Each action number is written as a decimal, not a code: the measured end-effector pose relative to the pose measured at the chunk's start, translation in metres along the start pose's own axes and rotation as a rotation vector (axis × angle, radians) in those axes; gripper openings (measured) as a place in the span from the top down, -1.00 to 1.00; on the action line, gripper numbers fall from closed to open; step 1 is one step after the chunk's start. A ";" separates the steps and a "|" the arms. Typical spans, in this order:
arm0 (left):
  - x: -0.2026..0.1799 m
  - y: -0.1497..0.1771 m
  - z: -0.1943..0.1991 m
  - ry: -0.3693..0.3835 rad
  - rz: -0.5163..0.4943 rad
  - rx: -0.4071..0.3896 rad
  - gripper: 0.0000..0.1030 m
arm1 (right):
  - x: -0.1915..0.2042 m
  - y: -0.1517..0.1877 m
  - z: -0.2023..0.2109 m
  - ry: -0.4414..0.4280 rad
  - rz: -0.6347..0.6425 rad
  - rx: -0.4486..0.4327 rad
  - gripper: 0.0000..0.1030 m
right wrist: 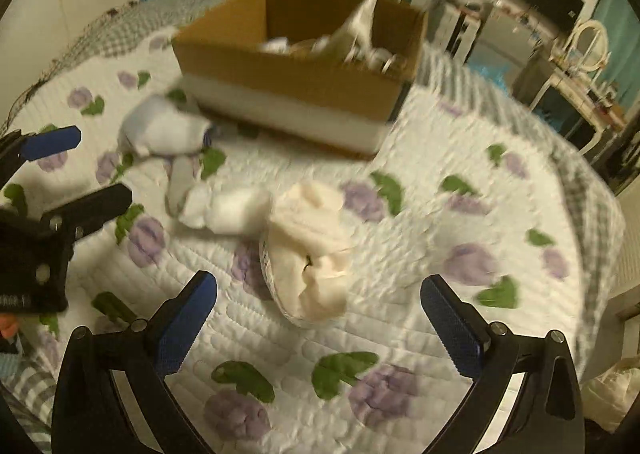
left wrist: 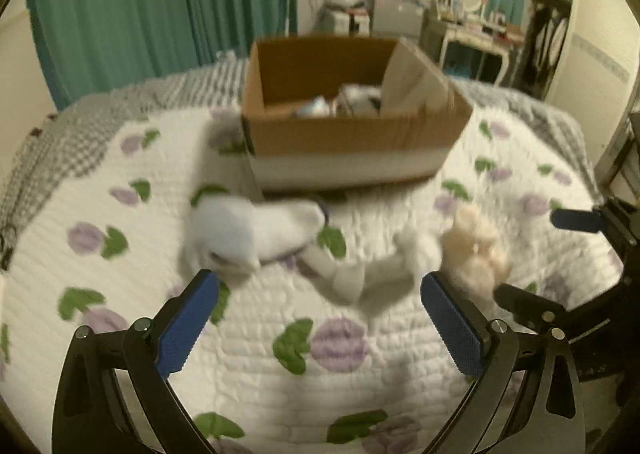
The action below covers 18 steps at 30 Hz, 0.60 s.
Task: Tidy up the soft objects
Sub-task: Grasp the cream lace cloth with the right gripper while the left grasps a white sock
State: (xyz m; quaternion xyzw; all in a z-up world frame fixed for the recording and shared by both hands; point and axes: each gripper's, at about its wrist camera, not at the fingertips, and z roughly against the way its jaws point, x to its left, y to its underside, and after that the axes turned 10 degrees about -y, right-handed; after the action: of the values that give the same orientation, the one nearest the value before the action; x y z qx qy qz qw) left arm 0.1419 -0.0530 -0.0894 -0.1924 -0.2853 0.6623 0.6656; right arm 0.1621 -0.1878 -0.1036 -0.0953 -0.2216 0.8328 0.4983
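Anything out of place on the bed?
Yes: three soft items lie loose on the quilt in front of the box, not in it: a white one, a sock and a cream one.

The bed quilt (left wrist: 240, 314) is white with a pattern of lilac flowers and green leaves; under it lies a grey-and-white checked blanket (left wrist: 132, 94). The cardboard box (left wrist: 352, 134) is brown with a white band along its base. One soft item (left wrist: 256, 230) is white, the sock (left wrist: 360, 274) beside it white to pale grey, and the fluffy piece (left wrist: 476, 250) cream. Each gripper, left (left wrist: 320, 286) and right (right wrist: 320, 286), has a black frame with blue pads. The curtains (left wrist: 140, 2) are teal
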 end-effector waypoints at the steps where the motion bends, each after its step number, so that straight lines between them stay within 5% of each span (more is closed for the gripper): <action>1: -0.003 0.004 -0.005 -0.003 -0.008 0.014 -1.00 | -0.001 -0.001 -0.007 -0.014 -0.007 0.017 -0.90; 6: -0.009 0.011 -0.023 -0.022 -0.041 0.055 -0.99 | -0.010 -0.011 -0.031 -0.064 -0.044 0.061 -0.73; 11: -0.015 0.015 -0.038 -0.035 -0.082 0.076 -0.96 | -0.022 -0.013 -0.054 -0.099 -0.094 0.113 0.19; 14: -0.018 0.015 -0.048 -0.030 -0.099 0.088 -0.90 | -0.029 -0.012 -0.051 -0.112 -0.127 0.078 0.46; 18: -0.025 0.012 -0.065 -0.031 -0.136 0.111 -0.63 | -0.045 -0.010 -0.030 -0.128 -0.200 -0.030 0.49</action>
State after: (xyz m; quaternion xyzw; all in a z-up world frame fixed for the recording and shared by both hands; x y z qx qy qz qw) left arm 0.1744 -0.0690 -0.1495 -0.1249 -0.2707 0.6332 0.7142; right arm 0.2028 -0.2145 -0.1283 -0.0267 -0.2741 0.7798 0.5622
